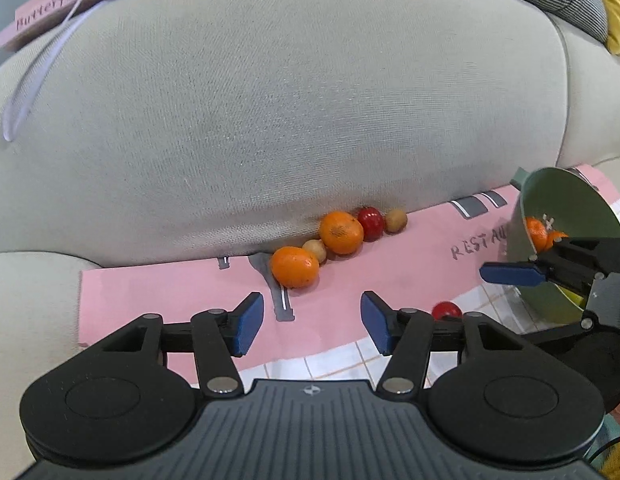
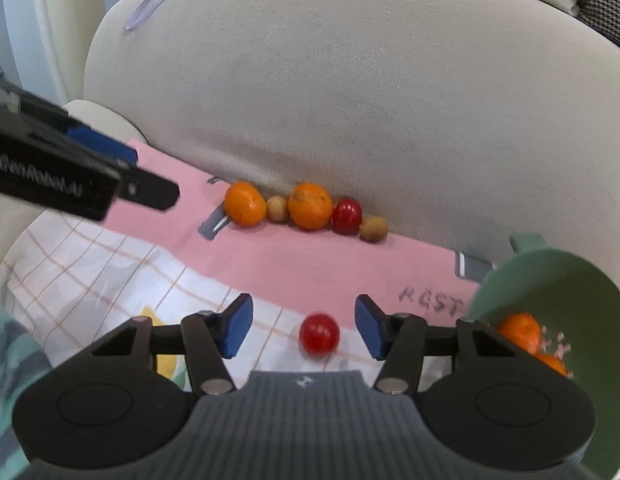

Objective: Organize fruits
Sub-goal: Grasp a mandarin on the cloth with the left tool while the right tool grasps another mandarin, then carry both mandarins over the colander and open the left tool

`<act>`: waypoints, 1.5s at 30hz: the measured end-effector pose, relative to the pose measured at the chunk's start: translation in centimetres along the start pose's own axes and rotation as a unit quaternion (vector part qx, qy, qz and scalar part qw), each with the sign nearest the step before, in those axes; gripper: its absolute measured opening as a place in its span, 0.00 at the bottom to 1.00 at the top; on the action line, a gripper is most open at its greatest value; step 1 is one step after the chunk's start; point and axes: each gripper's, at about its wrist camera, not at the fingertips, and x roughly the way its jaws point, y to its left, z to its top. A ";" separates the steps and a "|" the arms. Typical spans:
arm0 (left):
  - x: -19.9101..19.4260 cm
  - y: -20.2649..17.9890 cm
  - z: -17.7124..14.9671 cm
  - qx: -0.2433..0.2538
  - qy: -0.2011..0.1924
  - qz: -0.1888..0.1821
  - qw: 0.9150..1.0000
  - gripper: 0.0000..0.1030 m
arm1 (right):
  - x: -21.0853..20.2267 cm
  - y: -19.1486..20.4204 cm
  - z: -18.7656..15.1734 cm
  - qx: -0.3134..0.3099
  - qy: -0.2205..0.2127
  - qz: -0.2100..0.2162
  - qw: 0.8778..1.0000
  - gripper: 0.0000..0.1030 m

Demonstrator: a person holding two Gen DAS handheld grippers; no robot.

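A row of fruit lies on a pink cloth (image 1: 181, 292) against the sofa back: two oranges (image 1: 294, 267) (image 1: 341, 232), two small brown fruits (image 1: 314, 249), a red fruit (image 1: 370, 222). The same row shows in the right wrist view (image 2: 310, 206). A lone red fruit (image 2: 319, 335) lies on the checked cloth between the fingers of my open right gripper (image 2: 303, 328). My left gripper (image 1: 312, 322) is open and empty just in front of the near orange. A green bowl (image 2: 558, 280), tilted, holds oranges (image 2: 518, 330) at the right.
The grey sofa backrest (image 1: 289, 100) rises right behind the fruit row. A pink "Butterfly" sign (image 1: 49, 10) with a ribbon rests on top of it. The right gripper (image 1: 550, 270) shows in the left wrist view beside the bowl (image 1: 566, 208).
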 end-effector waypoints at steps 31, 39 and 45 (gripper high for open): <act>10.6 4.1 0.8 -0.082 0.053 -0.055 0.994 0.52 | 12.5 2.3 3.9 -0.181 -0.022 -0.031 0.983 0.42; 11.1 3.7 0.7 -0.082 0.052 -0.061 0.993 0.50 | 13.6 2.3 3.6 -0.203 -0.025 -0.041 0.978 0.40; 11.7 4.2 0.4 -0.102 0.053 -0.065 0.991 0.49 | 14.2 2.7 3.2 -0.223 -0.027 -0.050 0.973 0.36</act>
